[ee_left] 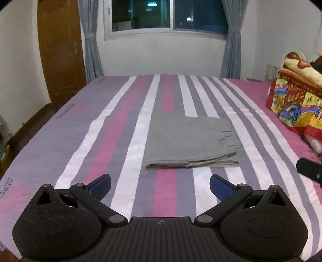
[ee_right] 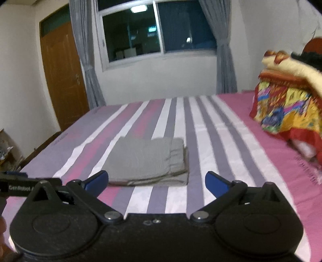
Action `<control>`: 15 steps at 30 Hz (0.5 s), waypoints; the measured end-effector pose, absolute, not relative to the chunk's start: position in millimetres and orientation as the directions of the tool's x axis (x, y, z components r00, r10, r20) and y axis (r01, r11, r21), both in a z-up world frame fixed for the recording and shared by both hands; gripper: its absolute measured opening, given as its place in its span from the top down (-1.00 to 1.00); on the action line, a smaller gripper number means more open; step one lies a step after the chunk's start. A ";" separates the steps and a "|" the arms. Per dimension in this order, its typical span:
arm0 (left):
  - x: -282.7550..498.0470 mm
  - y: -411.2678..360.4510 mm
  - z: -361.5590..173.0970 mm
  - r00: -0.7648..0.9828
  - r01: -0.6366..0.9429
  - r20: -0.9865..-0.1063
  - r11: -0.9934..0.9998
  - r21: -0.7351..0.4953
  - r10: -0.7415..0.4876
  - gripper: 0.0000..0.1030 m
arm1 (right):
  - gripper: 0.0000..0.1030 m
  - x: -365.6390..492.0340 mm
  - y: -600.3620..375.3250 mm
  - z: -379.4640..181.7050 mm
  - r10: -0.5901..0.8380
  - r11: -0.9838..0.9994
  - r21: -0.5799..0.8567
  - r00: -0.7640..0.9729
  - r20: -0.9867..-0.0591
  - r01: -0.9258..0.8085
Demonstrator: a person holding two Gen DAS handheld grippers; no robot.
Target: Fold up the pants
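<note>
The grey pants (ee_left: pixel 187 139) lie folded into a flat rectangular stack on the striped bed sheet (ee_left: pixel 112 129), with the elastic waistband at the right end. My left gripper (ee_left: pixel 160 186) is open and empty, held back from the near edge of the pants. In the right wrist view the same folded pants (ee_right: pixel 149 161) lie just beyond my right gripper (ee_right: pixel 156 181), which is open and empty above the sheet (ee_right: pixel 221 141). Part of the right gripper shows at the right edge of the left wrist view (ee_left: pixel 310 171), and the left gripper's body at the left edge of the right wrist view (ee_right: pixel 24 185).
A colourful folded blanket pile (ee_left: pixel 295 96) sits on the pink right side of the bed, also in the right wrist view (ee_right: pixel 287 104). A wooden door (ee_left: pixel 60 50) and a curtained window (ee_left: pixel 169 18) are on the far walls. The bed's left edge drops to the floor.
</note>
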State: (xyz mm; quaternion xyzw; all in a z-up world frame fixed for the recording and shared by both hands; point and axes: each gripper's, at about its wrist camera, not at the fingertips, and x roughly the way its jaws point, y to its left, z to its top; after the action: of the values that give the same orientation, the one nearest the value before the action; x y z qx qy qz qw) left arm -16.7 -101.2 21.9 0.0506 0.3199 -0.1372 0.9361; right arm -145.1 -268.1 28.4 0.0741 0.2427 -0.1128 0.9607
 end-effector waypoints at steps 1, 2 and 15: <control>-21.6 -99.5 25.0 0.759 0.293 -0.609 0.956 0.004 -0.230 -1.00 | -0.99 -149.1 -265.4 31.9 -0.192 0.964 0.076 0.863 -0.468 0.256; -27.3 -97.6 27.9 0.764 0.298 -0.601 0.955 0.004 -0.236 -1.00 | -0.99 -153.5 -262.3 35.3 -0.202 0.964 0.065 0.868 -0.453 0.259; -49.6 -96.7 38.7 0.767 0.313 -0.590 0.950 0.002 -0.252 -1.00 | -0.99 -176.2 -257.7 45.7 -0.270 0.945 0.062 0.876 -0.401 0.320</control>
State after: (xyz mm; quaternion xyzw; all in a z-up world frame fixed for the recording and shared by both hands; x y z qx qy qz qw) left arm -49.6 -96.7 38.7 0.0501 0.3061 -0.1506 0.9387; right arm -176.2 -257.7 45.7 0.0631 0.1973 -0.1526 0.9663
